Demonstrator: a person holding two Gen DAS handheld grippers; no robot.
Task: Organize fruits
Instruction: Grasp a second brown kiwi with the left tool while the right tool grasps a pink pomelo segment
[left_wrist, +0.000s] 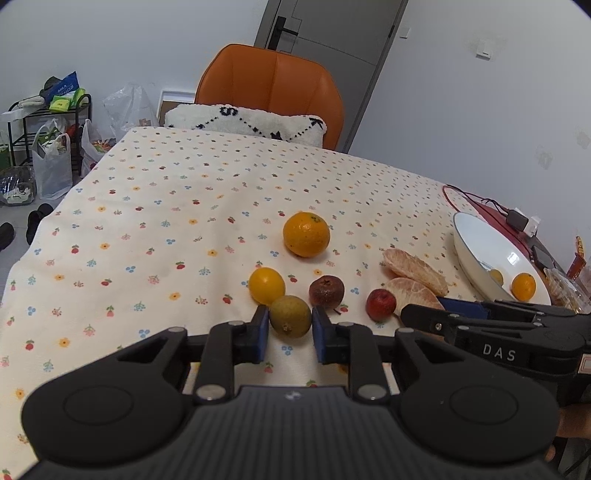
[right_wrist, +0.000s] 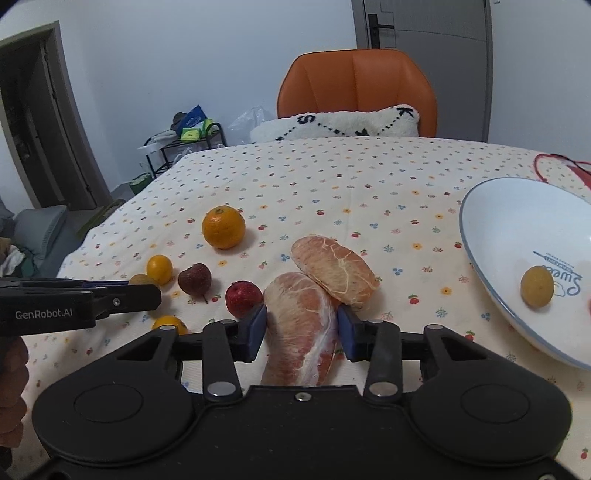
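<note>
The table (left_wrist: 184, 206), under its flower-dotted cloth, carries everything; at its right side the white plate (right_wrist: 517, 221) already holds a small yellow-green fruit (right_wrist: 537, 287) and, in the left wrist view, a small orange one (left_wrist: 523, 286). Next in size are two peeled pomelo segments, the far one (right_wrist: 334, 271) resting on the near one (right_wrist: 301, 328). The right claw (right_wrist: 301, 332) straddles the near pomelo segment, its blue pads at or just off the flanks; whether it has gripped cannot be told. It should squeeze gently, since the soft flesh will likely tear, and lift so the upper piece slides off cleanly. The large orange (left_wrist: 306, 234) sits farther back, untouched. The left claw (left_wrist: 290, 334) stands partly open around a small greenish-brown fruit (left_wrist: 290, 316), pads just beside it with thin gaps, so it should close centred to stop the fruit rolling toward the neighbouring yellow fruit (left_wrist: 266, 285).
</note>
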